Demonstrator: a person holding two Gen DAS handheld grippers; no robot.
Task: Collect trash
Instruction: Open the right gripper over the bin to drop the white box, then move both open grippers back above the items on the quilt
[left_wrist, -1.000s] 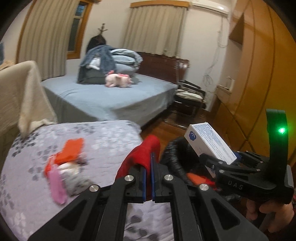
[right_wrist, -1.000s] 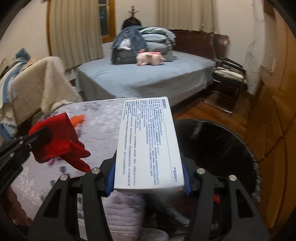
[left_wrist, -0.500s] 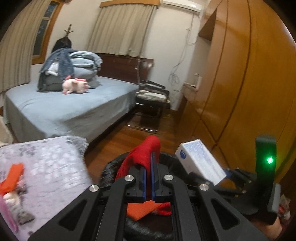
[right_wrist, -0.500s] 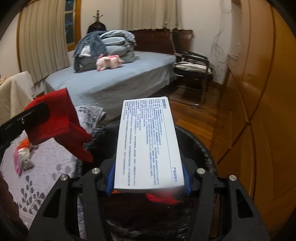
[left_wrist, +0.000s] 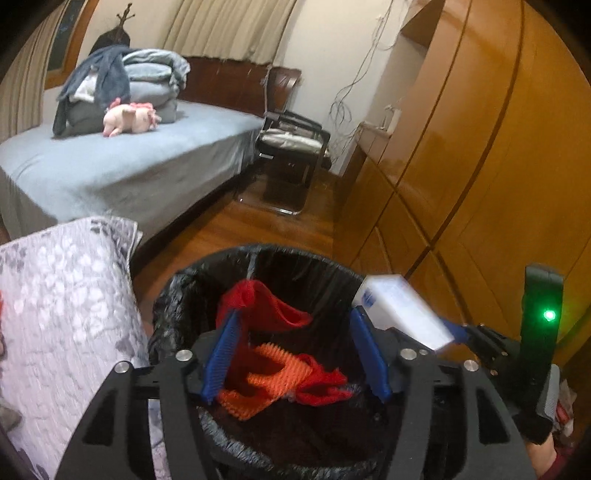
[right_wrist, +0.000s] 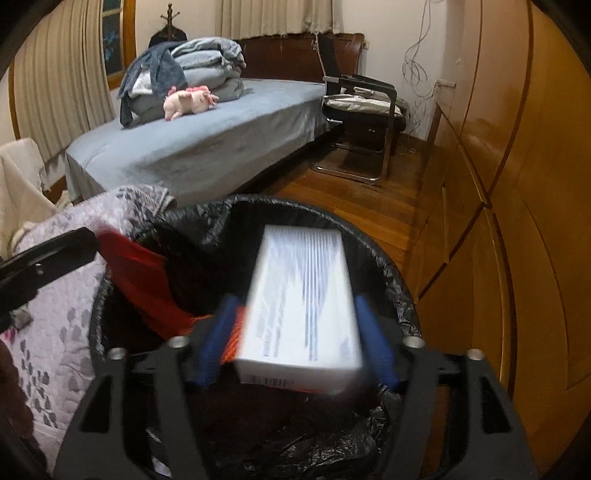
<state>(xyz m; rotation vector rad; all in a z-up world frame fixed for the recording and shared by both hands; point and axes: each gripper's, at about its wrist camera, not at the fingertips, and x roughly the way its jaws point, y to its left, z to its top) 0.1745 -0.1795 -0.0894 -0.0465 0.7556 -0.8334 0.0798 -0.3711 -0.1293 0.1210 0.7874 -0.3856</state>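
A bin with a black liner (left_wrist: 207, 280) (right_wrist: 373, 251) stands below both grippers. My left gripper (left_wrist: 295, 354) is open over it; a red cloth (left_wrist: 266, 306) hangs at its left finger, loose between the jaws. Orange and red scraps (left_wrist: 273, 380) lie inside the bin. My right gripper (right_wrist: 295, 347) is open over the bin; the white printed box (right_wrist: 303, 302) is blurred between its spread fingers, tipping down. The box (left_wrist: 399, 314) and right gripper also show at the right of the left wrist view. The red cloth (right_wrist: 140, 273) shows left in the right wrist view.
A grey floral quilt (left_wrist: 55, 295) (right_wrist: 55, 332) lies left of the bin. A blue bed (left_wrist: 122, 166) with folded clothes and a pink plush stands behind. A black chair (left_wrist: 291, 140) is at the back. Wooden cabinets (left_wrist: 480, 166) line the right. The floor is wood.
Both grippers swung right from the quilt to over the bin and opened. The red cloth and the white box have come loose from the jaws.
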